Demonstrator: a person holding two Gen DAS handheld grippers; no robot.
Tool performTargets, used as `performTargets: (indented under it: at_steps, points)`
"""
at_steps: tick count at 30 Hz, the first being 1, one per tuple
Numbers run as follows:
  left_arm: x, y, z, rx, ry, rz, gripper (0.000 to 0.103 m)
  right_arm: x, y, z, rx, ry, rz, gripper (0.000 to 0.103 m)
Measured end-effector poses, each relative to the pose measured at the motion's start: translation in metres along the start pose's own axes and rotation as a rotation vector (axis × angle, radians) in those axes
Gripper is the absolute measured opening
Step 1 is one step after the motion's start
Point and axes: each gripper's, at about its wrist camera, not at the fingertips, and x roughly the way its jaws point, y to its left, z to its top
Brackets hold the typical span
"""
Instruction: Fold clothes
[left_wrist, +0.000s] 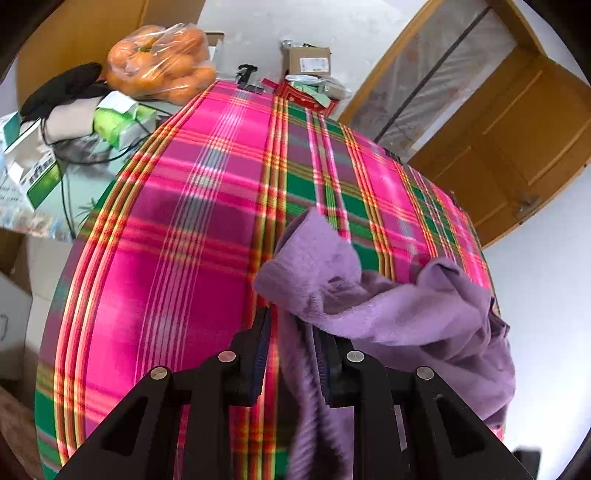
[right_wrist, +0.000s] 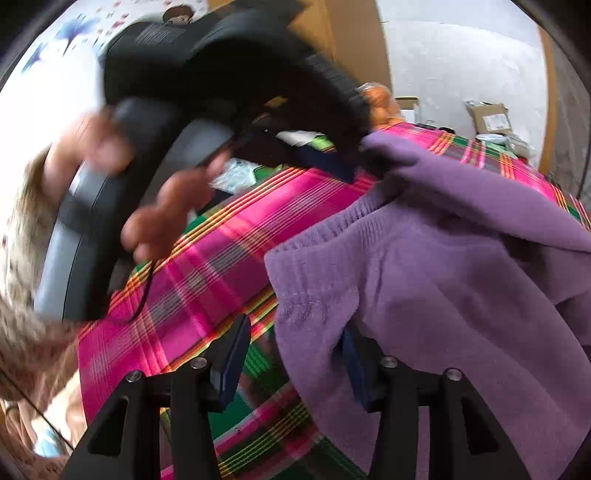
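A purple fleece garment (left_wrist: 406, 314) (right_wrist: 443, 258) lies bunched at the right side of a table covered with a pink and green plaid cloth (left_wrist: 166, 258) (right_wrist: 221, 240). My left gripper (left_wrist: 291, 321) has its fingers a little apart. The fleece hangs over its right finger and runs down between the two, with plaid showing beside the left finger. In the right wrist view the left gripper (right_wrist: 347, 162) lifts a ridge of the fleece, a hand (right_wrist: 159, 214) on its handle. My right gripper (right_wrist: 295, 325) stands wide open, with the ribbed hem draped over its right finger.
At the table's far left are a bag of oranges (left_wrist: 162, 62), green packets (left_wrist: 122, 122), dark and pale cloths (left_wrist: 70, 99) and a black cable. A cardboard box (left_wrist: 308, 61) and red tin (left_wrist: 306, 96) sit at the far end. A wooden door (left_wrist: 498, 140) stands to the right.
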Motion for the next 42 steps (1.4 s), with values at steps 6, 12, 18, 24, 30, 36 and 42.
performTargets:
  at_steps: [6,12,18,24,30,36,42]
  points:
    - [0.02,-0.024,0.021,0.096,0.044,-0.035,0.024,0.002,0.001,-0.003,-0.005,0.021,0.008,0.05]
    - [0.044,-0.027,0.03,0.107,0.122,0.012,0.024,0.002,0.002,-0.006,-0.006,0.032,0.011,0.051]
    - [0.043,-0.004,0.047,-0.003,0.044,0.021,0.024,0.0,0.005,-0.01,-0.009,0.04,0.002,0.051]
    - [0.053,0.012,0.058,-0.097,0.054,0.007,0.024,-0.003,0.002,-0.014,0.003,0.045,0.0,0.051]
    - [0.046,0.024,0.032,-0.066,0.116,0.054,0.024,-0.007,0.003,-0.018,-0.003,0.048,-0.02,0.051]
    - [0.044,0.019,0.012,-0.027,0.18,0.001,0.024,-0.011,0.004,-0.023,-0.008,0.05,-0.05,0.051]
    - [0.039,0.018,0.004,-0.029,0.191,-0.005,0.024,-0.019,0.005,-0.029,-0.006,0.05,-0.059,0.051]
